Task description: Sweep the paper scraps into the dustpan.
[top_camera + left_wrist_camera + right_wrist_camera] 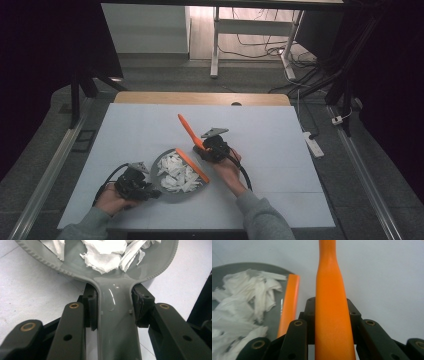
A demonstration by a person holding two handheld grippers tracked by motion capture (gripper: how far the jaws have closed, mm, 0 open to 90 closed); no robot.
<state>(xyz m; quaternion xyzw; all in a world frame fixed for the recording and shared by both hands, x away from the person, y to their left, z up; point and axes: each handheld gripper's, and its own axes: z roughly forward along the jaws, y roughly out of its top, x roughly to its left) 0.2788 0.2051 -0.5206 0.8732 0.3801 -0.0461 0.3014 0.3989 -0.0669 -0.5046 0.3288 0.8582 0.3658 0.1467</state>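
Left hand-held gripper (pixel 113 312) pinching grey dustpan (pixel 115 322) handle (paper scraps (pixel 105 255) beyond jaws).

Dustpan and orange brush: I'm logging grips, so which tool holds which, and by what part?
Left tool clamps the dustpan by its handle; right tool clamps the orange brush by its handle.

Dim room, grey floor (pixel 165 80), white desk legs (pixel 216 45).
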